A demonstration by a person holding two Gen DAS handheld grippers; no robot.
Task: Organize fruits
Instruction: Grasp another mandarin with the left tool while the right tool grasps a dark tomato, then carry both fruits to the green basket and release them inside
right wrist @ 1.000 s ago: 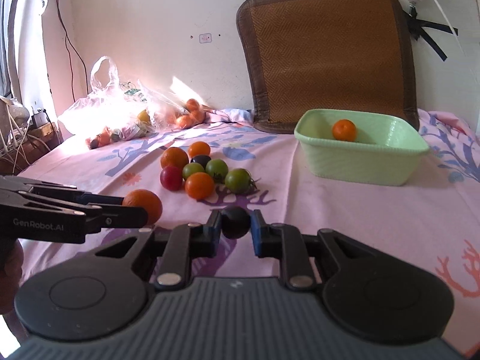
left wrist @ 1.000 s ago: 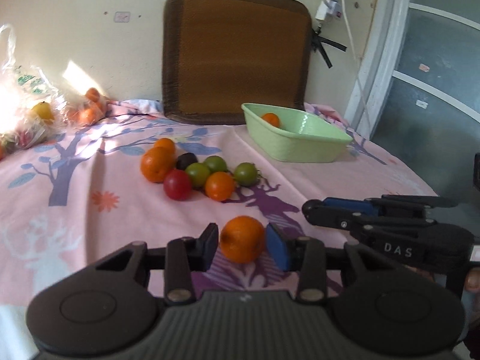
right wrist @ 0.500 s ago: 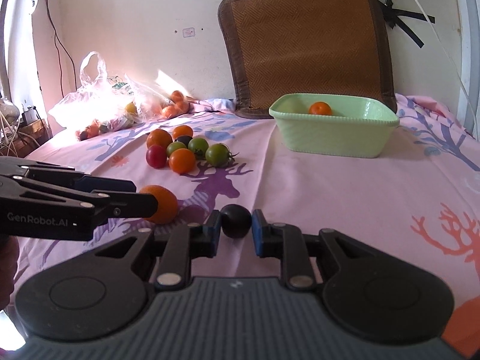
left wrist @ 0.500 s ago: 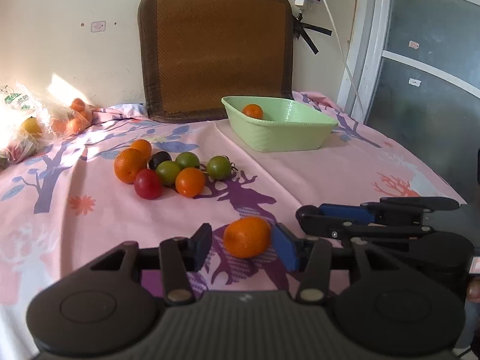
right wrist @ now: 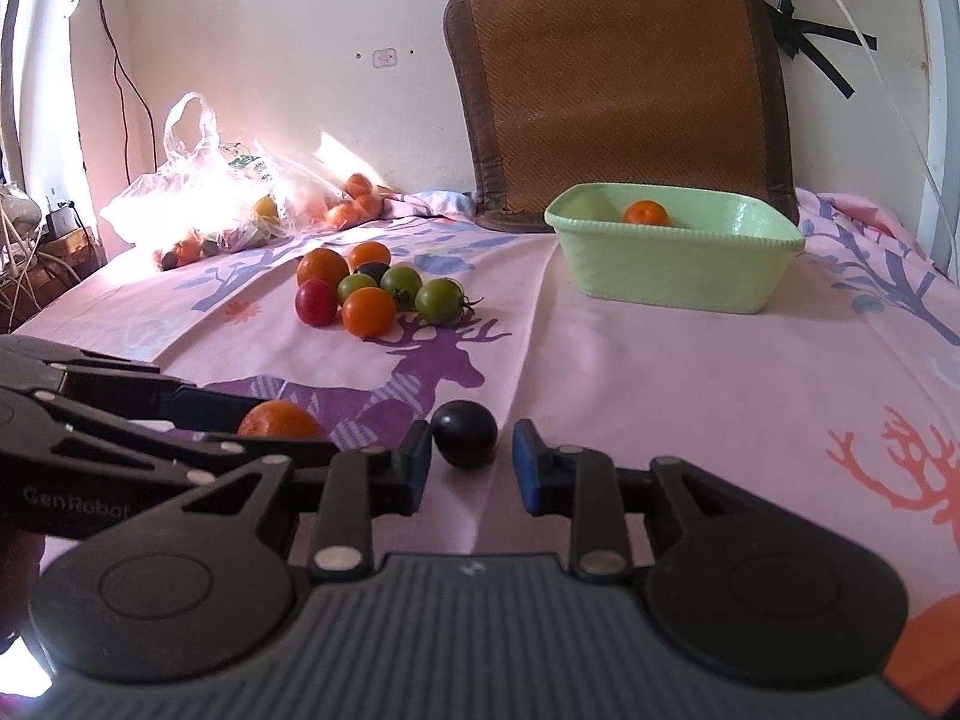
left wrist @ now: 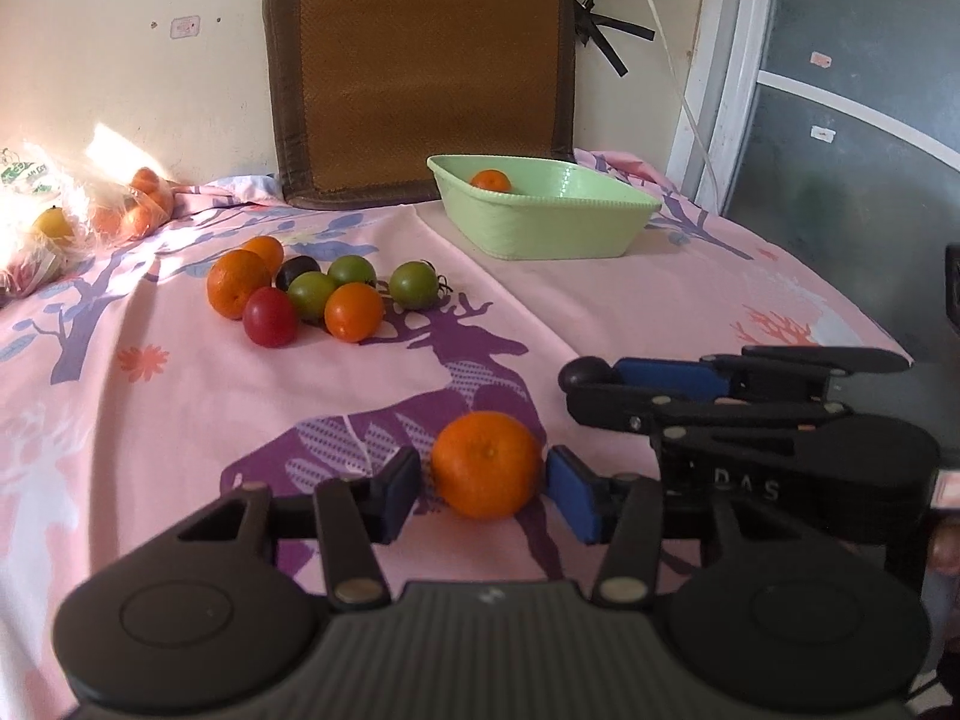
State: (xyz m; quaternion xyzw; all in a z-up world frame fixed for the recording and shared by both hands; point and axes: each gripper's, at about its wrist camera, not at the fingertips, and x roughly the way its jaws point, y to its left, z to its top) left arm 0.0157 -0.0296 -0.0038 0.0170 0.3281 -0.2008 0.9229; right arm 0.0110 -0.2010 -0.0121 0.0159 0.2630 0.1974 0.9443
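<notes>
An orange (left wrist: pixel 487 463) rests on the pink cloth between the pads of my left gripper (left wrist: pixel 485 489). The jaws are closing, with a thin gap still showing at the left pad. A small dark fruit (right wrist: pixel 465 433) lies on the cloth inside my right gripper (right wrist: pixel 471 468). Its jaws are opening: the left pad is against the fruit and the right pad stands clear. The two grippers sit side by side at the table's near edge. Farther back are a cluster of orange, green, red and dark fruits (left wrist: pixel 312 294) and a green basin (left wrist: pixel 540 228) holding one orange (left wrist: pixel 490 180).
A woven cushion (left wrist: pixel 420 72) leans on the wall behind the basin. Plastic bags of fruit (right wrist: pixel 204 210) lie at the far left. A white cable (left wrist: pixel 672 72) hangs by a glass door (left wrist: pixel 840 150) at the right, where the table edge drops off.
Both grippers were shut on their fruit a second ago. The left jaws have spread off the orange, and the right jaws have parted from the dark fruit. Both fruits now sit on the cloth.
</notes>
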